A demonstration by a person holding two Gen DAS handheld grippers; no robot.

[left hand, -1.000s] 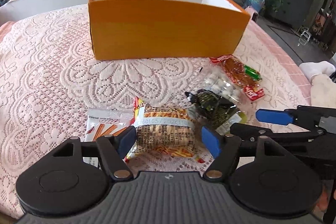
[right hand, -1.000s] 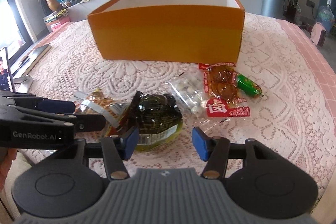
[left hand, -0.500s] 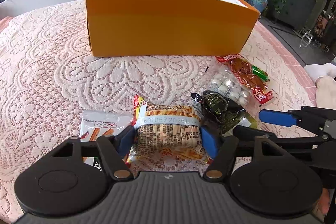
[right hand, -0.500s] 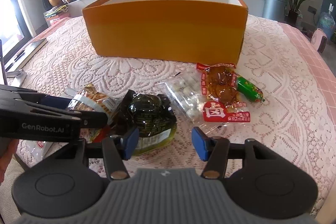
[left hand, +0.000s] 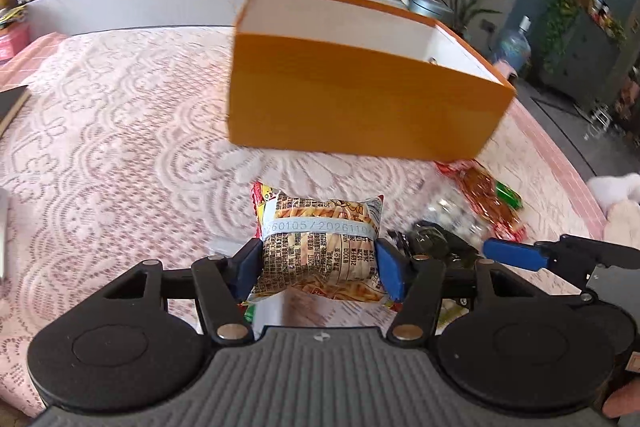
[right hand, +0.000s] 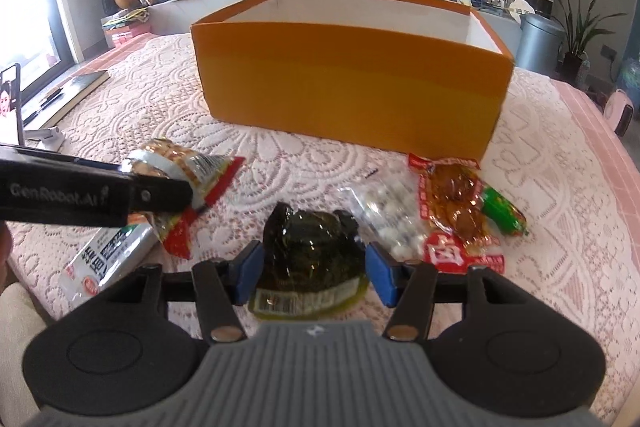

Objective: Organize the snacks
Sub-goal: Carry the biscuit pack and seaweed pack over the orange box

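My left gripper (left hand: 318, 269) is shut on a yellow stick-snack packet (left hand: 320, 239) and holds it lifted above the lace cloth, short of the open orange box (left hand: 360, 111). In the right wrist view that packet (right hand: 180, 163) hangs from the left gripper's black arm (right hand: 88, 193). My right gripper (right hand: 314, 273) has its blue pads on both sides of a dark green packet (right hand: 312, 259) that lies on the cloth; the pads look to touch its sides. The orange box (right hand: 348, 95) stands behind.
On the cloth lie a clear bag of white balls (right hand: 384, 215), a red packet of brown pieces (right hand: 456, 203), a green packet (right hand: 504, 215) and a white packet (right hand: 108, 259). A phone on a stand (right hand: 12, 107) and a book (right hand: 64, 95) are at the left edge.
The left gripper closed on the yellow packet and lifted it off the cloth. The right gripper moved forward around the dark green packet and narrowed onto it.
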